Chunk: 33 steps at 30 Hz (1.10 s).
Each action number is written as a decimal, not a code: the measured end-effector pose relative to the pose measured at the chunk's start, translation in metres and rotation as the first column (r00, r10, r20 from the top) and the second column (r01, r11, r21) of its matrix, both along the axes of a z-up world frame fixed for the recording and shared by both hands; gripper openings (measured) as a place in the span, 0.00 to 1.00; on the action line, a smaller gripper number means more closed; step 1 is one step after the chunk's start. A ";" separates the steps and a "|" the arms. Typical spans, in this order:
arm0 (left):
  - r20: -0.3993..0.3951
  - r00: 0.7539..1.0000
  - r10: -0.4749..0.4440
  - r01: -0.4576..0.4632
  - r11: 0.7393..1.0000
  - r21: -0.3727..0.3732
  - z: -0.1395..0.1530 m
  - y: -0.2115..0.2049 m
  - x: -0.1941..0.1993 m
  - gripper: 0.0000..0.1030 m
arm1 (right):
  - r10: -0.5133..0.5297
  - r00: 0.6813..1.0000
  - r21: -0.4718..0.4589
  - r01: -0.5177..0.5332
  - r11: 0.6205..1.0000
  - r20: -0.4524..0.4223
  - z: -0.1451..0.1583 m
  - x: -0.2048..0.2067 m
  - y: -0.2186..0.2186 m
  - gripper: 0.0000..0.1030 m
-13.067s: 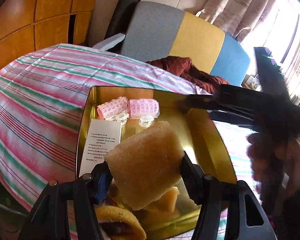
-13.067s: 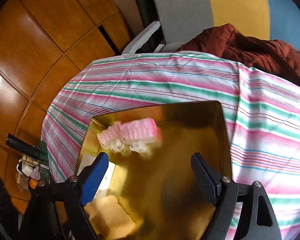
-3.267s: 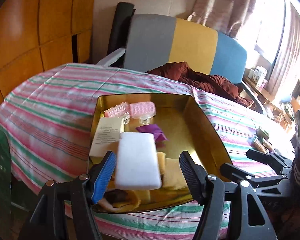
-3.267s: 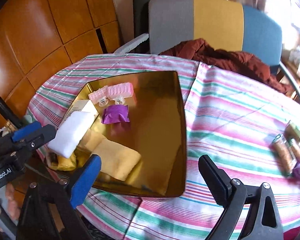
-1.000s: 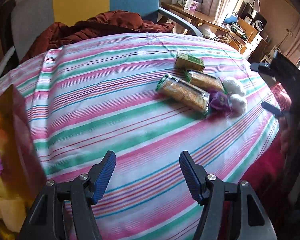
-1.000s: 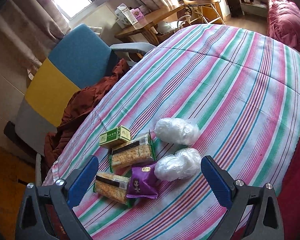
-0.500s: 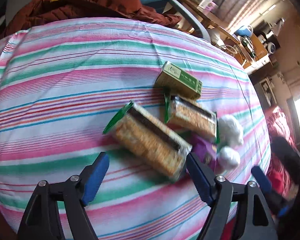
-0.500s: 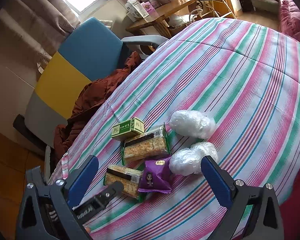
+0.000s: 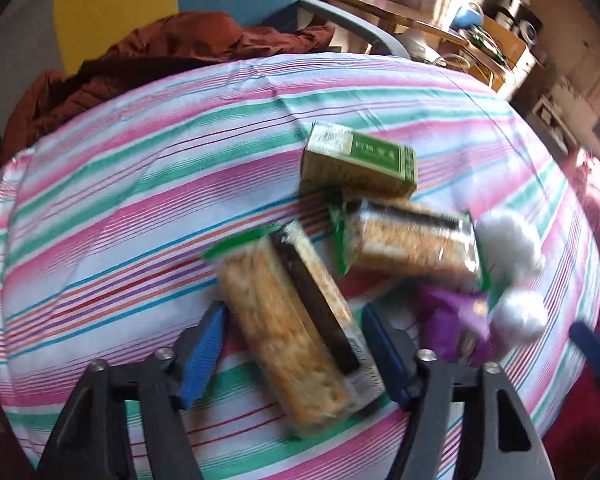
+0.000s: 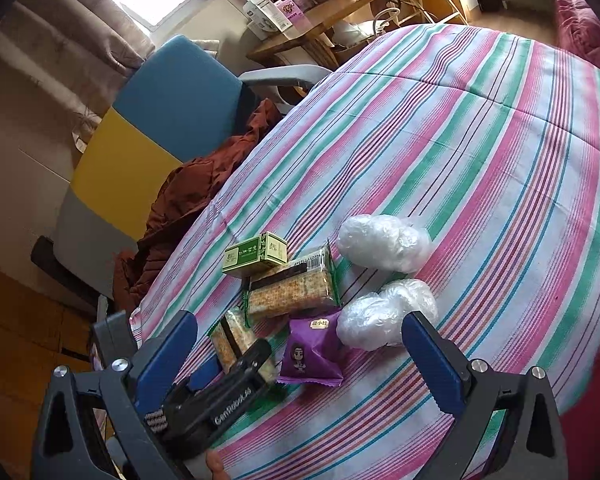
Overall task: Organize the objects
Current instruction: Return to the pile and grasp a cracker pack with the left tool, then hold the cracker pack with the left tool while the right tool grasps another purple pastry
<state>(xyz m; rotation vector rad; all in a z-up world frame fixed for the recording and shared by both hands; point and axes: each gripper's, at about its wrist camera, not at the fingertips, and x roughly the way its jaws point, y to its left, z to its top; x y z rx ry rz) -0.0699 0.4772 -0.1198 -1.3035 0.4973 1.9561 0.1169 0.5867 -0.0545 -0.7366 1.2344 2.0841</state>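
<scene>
Surface: round table under a pink, green and white striped cloth (image 10: 480, 152), with a grey, yellow and blue chair (image 10: 148, 128) at its far edge and a rust-brown garment (image 9: 160, 52) draped on the seat.
Cluster: a small group of snacks sits close together on the cloth.
Left gripper (image 9: 296, 348): jaws wide, straddling the near clear-wrapped cracker pack with a dark stripe (image 9: 296, 332); the blue pads stand on either side of it, not pressed against it.
Second cracker pack (image 10: 290, 290): clear wrapper with green ends, lying just beyond the first, touching the green cardboard box (image 10: 256, 258).
Purple snack pouch (image 10: 312, 350): flat on the cloth, beside the crackers and against the nearer crumpled clear plastic bundle (image 10: 384, 318).
Other plastic bundle (image 10: 384, 242): just beyond the nearer one.
Right gripper (image 10: 300, 354): jaws wide and empty, hovering over the pouch and nearer bundle.
</scene>
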 end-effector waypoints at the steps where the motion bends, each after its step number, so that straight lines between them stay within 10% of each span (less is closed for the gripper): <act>1: -0.023 1.000 -0.008 0.008 1.000 -0.003 0.000 -0.009 0.002 0.49 | 0.001 1.000 0.001 -0.001 1.000 0.003 0.000 -0.001 0.000 1.00; 15: -0.086 0.995 -0.055 0.061 0.995 0.077 0.005 -0.132 0.044 0.47 | 0.068 0.994 0.030 -0.071 0.997 0.080 -0.001 -0.017 -0.006 1.00; 21: -0.081 0.995 -0.062 0.070 0.992 0.104 0.005 -0.151 0.054 0.47 | 0.227 0.933 0.067 -0.255 0.965 0.281 -0.017 -0.059 -0.029 0.82; 33: -0.054 0.997 -0.059 0.067 0.984 0.163 0.002 -0.161 0.051 0.47 | 0.236 0.833 0.033 -0.290 0.956 0.501 -0.057 -0.088 -0.021 0.71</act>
